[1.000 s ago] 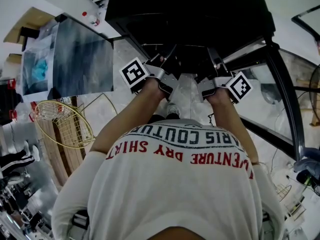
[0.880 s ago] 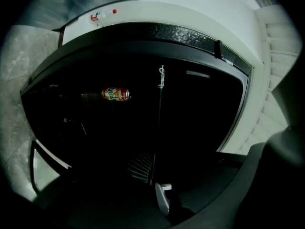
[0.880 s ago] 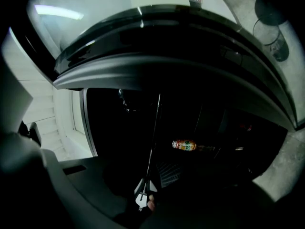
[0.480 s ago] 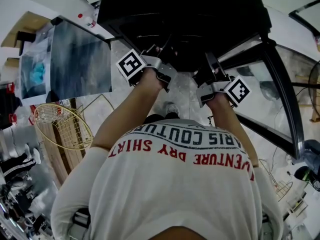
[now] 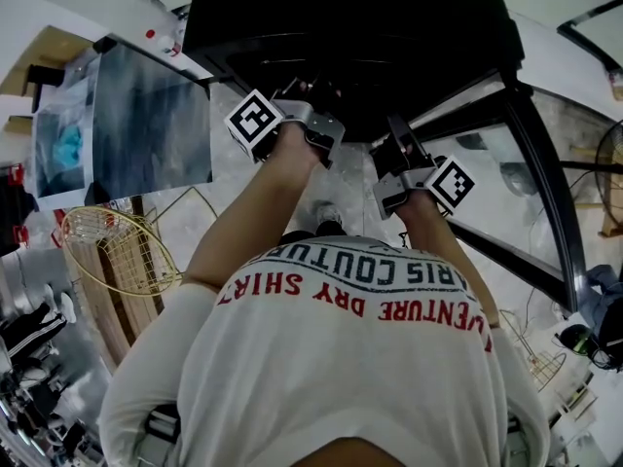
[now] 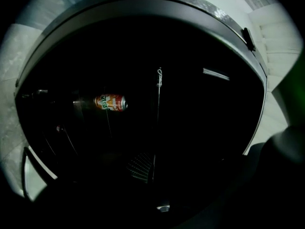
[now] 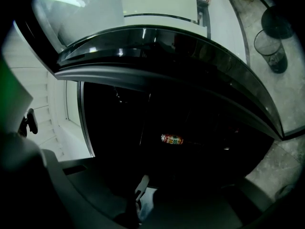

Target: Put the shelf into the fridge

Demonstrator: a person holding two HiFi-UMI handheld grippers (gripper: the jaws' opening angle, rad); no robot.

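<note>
Because the inside of the black fridge (image 5: 350, 27) is very dark, the shelf cannot be told for sure. Only some thin wire lines (image 6: 159, 80) show faintly there, near a can (image 6: 110, 102) that lies on its side. The left gripper (image 5: 310, 115) and the right gripper (image 5: 397, 149) are held at the open front of the fridge, apart from each other. Of the left jaws only a ribbed pad (image 6: 140, 166) shows, of the right jaws only one pale finger (image 7: 142, 185), so wide or closed I cannot tell. The glass door (image 5: 526, 202) stands open at the right, and a yellow wire basket (image 5: 117, 251) is low at the left.
</note>
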